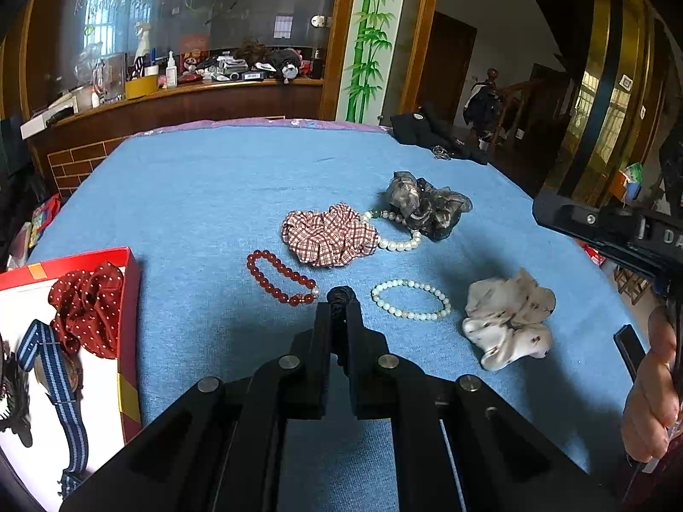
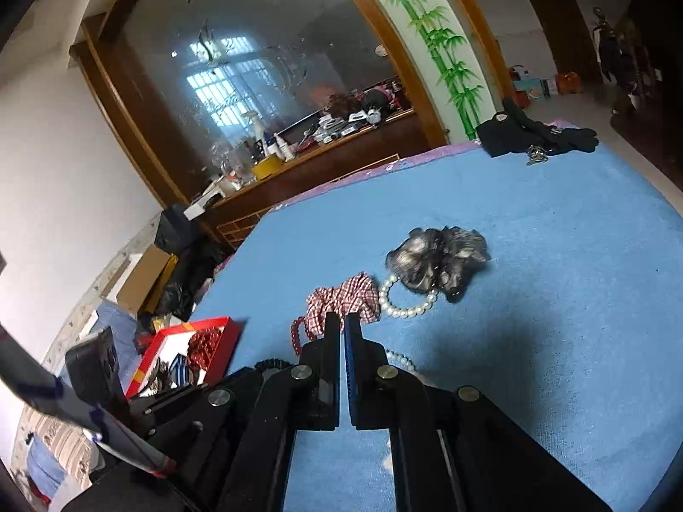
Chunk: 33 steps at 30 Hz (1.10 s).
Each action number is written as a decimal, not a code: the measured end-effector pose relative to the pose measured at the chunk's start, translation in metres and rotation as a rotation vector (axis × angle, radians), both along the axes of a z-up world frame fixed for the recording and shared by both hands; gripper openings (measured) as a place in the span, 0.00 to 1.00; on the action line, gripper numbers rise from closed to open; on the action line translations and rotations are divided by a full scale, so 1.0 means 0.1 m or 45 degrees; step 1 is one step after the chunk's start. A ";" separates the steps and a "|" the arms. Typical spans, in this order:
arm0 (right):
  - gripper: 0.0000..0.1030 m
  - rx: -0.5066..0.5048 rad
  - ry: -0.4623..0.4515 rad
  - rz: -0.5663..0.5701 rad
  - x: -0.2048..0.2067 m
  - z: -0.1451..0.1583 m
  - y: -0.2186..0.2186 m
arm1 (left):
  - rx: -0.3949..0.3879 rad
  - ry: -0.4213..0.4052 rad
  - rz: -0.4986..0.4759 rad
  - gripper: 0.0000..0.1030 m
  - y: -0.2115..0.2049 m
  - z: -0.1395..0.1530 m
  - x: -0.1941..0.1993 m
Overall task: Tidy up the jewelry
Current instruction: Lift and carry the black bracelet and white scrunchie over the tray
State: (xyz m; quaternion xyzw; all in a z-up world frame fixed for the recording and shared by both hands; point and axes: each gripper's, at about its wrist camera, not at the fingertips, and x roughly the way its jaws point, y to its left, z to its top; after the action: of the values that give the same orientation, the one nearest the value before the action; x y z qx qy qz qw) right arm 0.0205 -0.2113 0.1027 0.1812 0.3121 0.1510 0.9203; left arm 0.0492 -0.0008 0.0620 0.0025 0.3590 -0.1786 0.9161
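My left gripper [image 1: 340, 305] is shut on a small dark hair tie [image 1: 340, 295], held above the blue cloth between a red bead bracelet [image 1: 281, 277] and a pale bead bracelet [image 1: 410, 299]. A red-checked scrunchie [image 1: 328, 234], a pearl bracelet [image 1: 399, 244], a grey scrunchie [image 1: 429, 205] and a white scrunchie [image 1: 508, 320] lie beyond. A red box [image 1: 130, 298] at the left holds a red dotted scrunchie [image 1: 87, 309] and a blue striped strap [image 1: 55, 379]. My right gripper [image 2: 342, 320] is shut and empty above the cloth, near the checked scrunchie [image 2: 345, 298].
The table has a blue cloth [image 1: 213, 196]. Black gloves and keys [image 1: 439, 138] lie at its far right corner. A cluttered wooden counter [image 1: 179, 94] stands behind. The right gripper's body [image 1: 610, 230] and a hand show at the right of the left wrist view.
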 end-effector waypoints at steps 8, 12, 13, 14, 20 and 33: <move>0.52 -0.185 0.175 -0.147 0.04 -0.24 -0.28 | -0.002 0.004 -0.011 0.06 0.00 -0.01 -0.03; 0.52 -0.134 0.246 -0.190 0.01 -0.42 -0.54 | -0.020 0.004 -0.029 0.06 0.00 -0.01 -0.07; 0.52 -0.121 0.273 -0.185 0.02 -0.47 -0.56 | -0.020 0.001 -0.033 0.06 0.00 -0.01 -0.08; 0.52 -0.127 0.297 -0.182 0.04 -0.51 -0.57 | -0.017 -0.006 -0.034 0.06 -0.01 -0.01 -0.09; 0.05 -0.223 0.429 -0.098 0.17 -0.77 -0.28 | -0.020 -0.012 -0.031 0.06 0.01 -0.01 -0.07; 0.04 -0.012 0.103 -0.058 -0.14 -0.31 -0.27 | -0.030 -0.024 -0.036 0.06 -0.01 0.01 -0.09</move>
State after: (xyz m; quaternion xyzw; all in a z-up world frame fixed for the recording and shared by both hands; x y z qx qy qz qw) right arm 0.0068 -0.2384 0.0721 0.1898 0.3455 0.1212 0.9110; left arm 0.0405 -0.0015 0.0630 -0.0014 0.3483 -0.1957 0.9167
